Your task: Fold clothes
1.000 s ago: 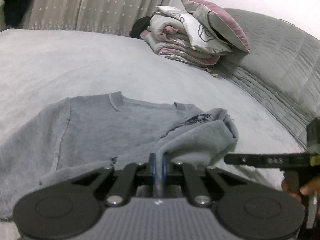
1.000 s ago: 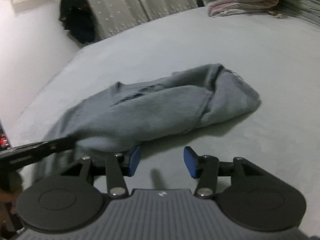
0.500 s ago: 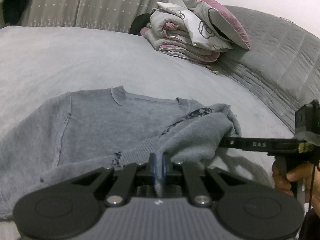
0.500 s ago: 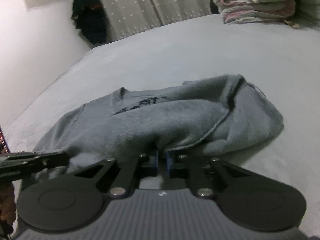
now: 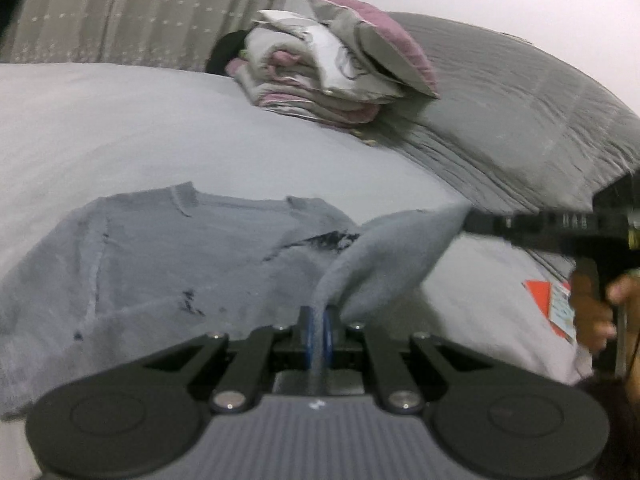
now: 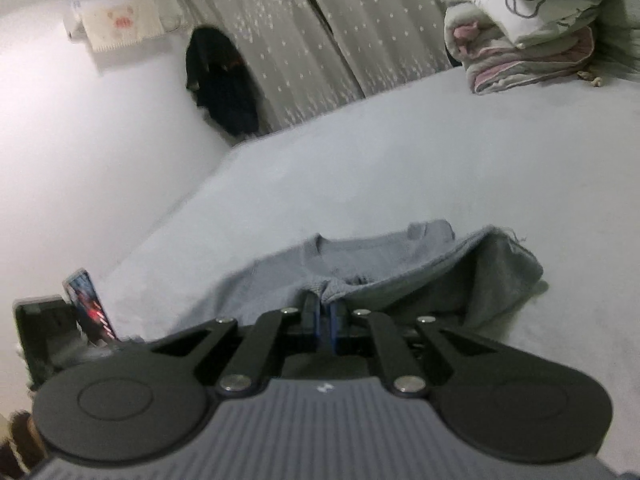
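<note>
A grey knit sweater [image 5: 168, 256] lies on the pale bed [image 5: 120, 128], neck toward the far side. My left gripper [image 5: 319, 314] is shut on its near hem, which rises in a ridge between the blue pads. In the left wrist view my right gripper [image 5: 466, 220] comes in from the right, held by a hand [image 5: 592, 308], and lifts a flap of the sweater off the bed. In the right wrist view my right gripper [image 6: 325, 312] is shut on the sweater [image 6: 400, 264], its edge bunched between the pads.
A stack of folded bedding and a pillow [image 5: 332, 64] sits at the far side beside a grey quilted cover [image 5: 512, 128]. Curtains [image 6: 352, 24] and a dark garment [image 6: 224, 84] hang behind. A red-and-white card [image 5: 554, 306] lies at the right. A phone [image 6: 86, 304] stands at the left.
My right gripper closed on the sweater's edge and rose, pulling a flap up off the bed. My left gripper kept its grip and moved a little, the hem rising with it.
</note>
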`<act>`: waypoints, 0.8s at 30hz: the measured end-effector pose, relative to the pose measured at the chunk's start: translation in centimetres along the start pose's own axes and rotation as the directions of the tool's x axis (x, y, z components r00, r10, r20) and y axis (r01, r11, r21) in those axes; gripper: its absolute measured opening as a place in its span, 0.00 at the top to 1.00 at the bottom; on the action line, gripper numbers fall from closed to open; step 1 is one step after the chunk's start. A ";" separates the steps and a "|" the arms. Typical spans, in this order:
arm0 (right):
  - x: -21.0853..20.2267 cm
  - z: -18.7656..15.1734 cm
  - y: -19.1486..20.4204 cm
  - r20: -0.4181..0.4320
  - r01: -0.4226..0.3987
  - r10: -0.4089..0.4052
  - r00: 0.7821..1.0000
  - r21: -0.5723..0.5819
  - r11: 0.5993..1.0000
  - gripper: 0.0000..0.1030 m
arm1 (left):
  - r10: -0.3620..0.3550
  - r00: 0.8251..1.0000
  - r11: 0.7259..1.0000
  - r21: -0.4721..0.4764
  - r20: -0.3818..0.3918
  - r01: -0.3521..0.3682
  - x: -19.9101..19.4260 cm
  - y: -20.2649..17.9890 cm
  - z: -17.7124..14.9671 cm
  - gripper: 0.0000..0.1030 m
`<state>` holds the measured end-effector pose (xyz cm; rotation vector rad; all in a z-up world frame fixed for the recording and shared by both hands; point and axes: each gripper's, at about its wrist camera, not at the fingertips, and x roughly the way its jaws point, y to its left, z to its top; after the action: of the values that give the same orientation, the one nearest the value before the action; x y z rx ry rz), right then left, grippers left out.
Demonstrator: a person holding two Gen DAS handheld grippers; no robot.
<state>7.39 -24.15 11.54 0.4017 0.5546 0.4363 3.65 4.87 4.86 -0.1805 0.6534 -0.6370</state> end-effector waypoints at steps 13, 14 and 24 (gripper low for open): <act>-4.6 -0.3 -1.1 -0.009 0.092 -0.092 0.996 0.056 0.994 0.94 | -0.034 0.989 0.975 0.211 -0.142 0.064 -2.3 -5.3 -4.4 0.42; -4.5 -0.3 -1.3 -0.011 0.105 -0.104 0.994 0.057 0.993 0.94 | -0.019 0.987 0.972 0.228 -0.159 0.055 -2.0 -5.5 -4.9 0.42; -1.4 -0.7 -3.0 -0.045 0.220 -0.217 0.975 0.082 0.972 0.94 | 0.214 0.964 0.931 0.332 -0.159 -0.152 -0.5 -4.6 -6.5 0.91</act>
<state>6.79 -27.21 10.11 0.4111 0.6472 0.2087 -2.95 1.77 1.64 0.2443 0.7350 -0.5730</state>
